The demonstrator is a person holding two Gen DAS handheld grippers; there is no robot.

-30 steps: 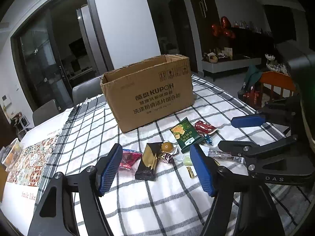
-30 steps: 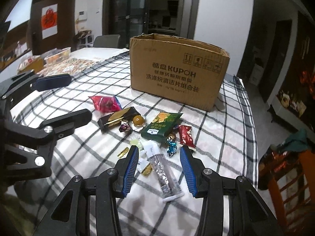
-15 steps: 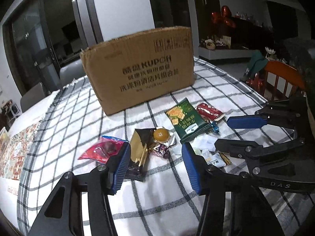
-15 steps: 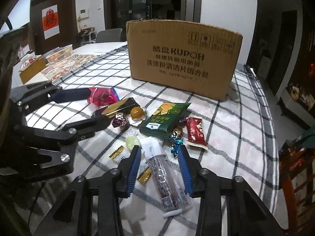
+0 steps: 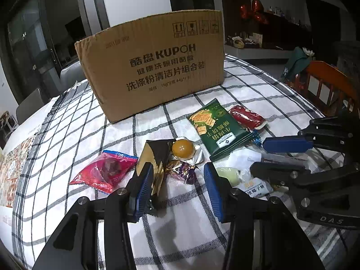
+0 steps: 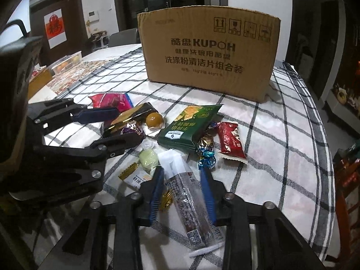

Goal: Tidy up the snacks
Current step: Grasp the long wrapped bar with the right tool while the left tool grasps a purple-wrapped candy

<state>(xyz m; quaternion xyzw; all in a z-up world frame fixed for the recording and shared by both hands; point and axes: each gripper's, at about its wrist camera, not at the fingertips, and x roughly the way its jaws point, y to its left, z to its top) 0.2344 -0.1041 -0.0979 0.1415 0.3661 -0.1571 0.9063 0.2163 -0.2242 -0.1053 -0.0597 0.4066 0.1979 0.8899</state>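
- Evidently the step in hand is a double pick from the snack heap on the checked tablecloth [image 5: 258,83], in front of the cardboard box [image 5: 155,67].
- The left gripper [image 5: 177,177] is closing, jaws still apart around the black-and-gold packet [image 5: 155,157] and a purple foil candy [image 5: 182,171]; its left pad sits against the packet, the right one touches nothing.
- The right gripper [image 6: 181,184] is closing narrowly astride the long clear-wrapped bar [image 6: 191,202], pads not visibly pressing yet.
- Next, each pair of jaws probably has to finish pinching, then lift and carry over the box rim.
- Only the right view shows the bar whole; the left view alone shows the left pad's contact, and neither shows inside the box.
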